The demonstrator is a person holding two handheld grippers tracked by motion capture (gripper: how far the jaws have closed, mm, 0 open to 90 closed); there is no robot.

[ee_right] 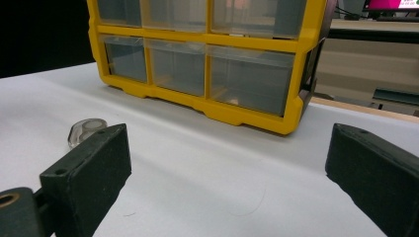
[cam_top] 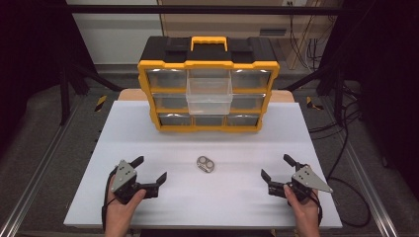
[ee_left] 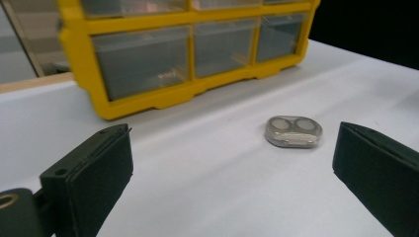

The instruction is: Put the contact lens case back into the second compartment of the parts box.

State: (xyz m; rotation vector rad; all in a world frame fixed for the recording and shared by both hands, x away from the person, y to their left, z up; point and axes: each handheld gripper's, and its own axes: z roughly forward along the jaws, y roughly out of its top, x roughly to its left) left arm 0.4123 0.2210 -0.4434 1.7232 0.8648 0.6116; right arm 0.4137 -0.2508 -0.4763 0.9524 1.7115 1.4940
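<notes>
The small clear oval plastic case with two round cells [cam_top: 205, 164] lies flat on the white table [cam_top: 148, 128], between your hands and in front of the yellow-and-black drawer cabinet [cam_top: 208, 89], whose middle drawer stands pulled out. Your left gripper [cam_top: 147, 172] sits nearer it than your right gripper [cam_top: 276, 170]; both have jaws spread wide and empty. In the left gripper view the case [ee_left: 293, 132] lies ahead and right of centre, long axis crosswise.
</notes>
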